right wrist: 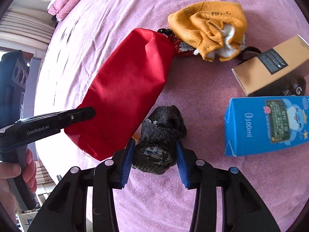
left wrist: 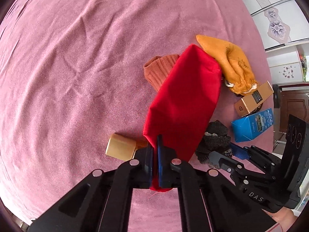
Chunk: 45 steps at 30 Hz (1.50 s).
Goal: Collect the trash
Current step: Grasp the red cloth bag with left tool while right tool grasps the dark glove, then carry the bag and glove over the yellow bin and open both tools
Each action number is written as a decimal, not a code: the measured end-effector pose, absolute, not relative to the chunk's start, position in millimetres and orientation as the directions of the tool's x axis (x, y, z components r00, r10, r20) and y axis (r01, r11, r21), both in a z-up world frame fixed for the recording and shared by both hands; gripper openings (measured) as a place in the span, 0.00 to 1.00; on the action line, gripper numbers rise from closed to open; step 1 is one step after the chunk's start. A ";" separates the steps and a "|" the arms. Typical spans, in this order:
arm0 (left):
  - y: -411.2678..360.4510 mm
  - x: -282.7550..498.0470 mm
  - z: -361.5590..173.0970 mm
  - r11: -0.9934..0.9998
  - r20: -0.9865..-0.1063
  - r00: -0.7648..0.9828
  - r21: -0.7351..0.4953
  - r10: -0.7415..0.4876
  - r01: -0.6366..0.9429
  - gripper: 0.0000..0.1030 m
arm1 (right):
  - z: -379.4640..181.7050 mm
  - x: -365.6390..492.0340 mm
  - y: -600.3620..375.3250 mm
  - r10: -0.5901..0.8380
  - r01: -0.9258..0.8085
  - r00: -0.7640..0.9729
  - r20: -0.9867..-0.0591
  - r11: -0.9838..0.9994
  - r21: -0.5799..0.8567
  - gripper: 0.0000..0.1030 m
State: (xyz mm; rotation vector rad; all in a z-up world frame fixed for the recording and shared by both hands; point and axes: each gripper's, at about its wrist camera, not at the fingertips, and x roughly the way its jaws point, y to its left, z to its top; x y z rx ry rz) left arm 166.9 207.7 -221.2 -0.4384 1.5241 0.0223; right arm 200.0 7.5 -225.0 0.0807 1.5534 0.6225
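A pink cloth (left wrist: pixel 67 67) covers the whole surface, with soft wrinkles. On it lies a red bag (left wrist: pixel 183 96), long and flat; it is the biggest thing here. The left gripper (left wrist: pixel 154 154) has its jaws together on the near end of the bag, and the red fabric is pinched between the blue pads. In the right wrist view the same gripper (right wrist: pixel 92 113) reaches in from the left, and a hand (right wrist: pixel 25 170) holds its handle.

To the right stands a blue carton (right wrist: pixel 268 123), well apart from the bag. Behind it lies a tan box (right wrist: pixel 270 65) with a dark label, and a black thing with white letters is under the box. A yellow pouch (right wrist: pixel 208 32) lies at the far end of the bag and touches it. An orange sock (left wrist: pixel 160 69) shows from under the left edge of the bag.

A dark sock (right wrist: pixel 160 139), rolled, lies just beside the bag. The right gripper (right wrist: pixel 154 154) has one blue pad on each side of it; the left pad touches it, but at the right pad I cannot tell if it presses. A small gold cap (left wrist: pixel 120 147) lies beside the left gripper
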 end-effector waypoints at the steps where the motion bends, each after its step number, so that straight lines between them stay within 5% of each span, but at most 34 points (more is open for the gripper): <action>1: 206.5 165.0 -215.6 0.923 -0.964 0.072 -0.265 -0.256 -0.279 0.03 | -222.2 198.4 4.1 0.423 -0.319 -0.098 -0.901 0.844 0.431 0.39; 25: 71.1 85.2 -125.4 0.876 -0.908 0.244 -0.399 -0.339 -0.269 0.03 | -138.6 143.4 -124.8 0.473 -0.348 0.039 -0.880 0.832 0.431 0.39; 45: -152.6 102.2 -93.0 0.885 -0.879 0.169 -0.461 -0.446 -0.065 0.03 | -110.0 128.7 -362.9 0.439 -0.200 0.154 -0.885 0.891 0.407 0.39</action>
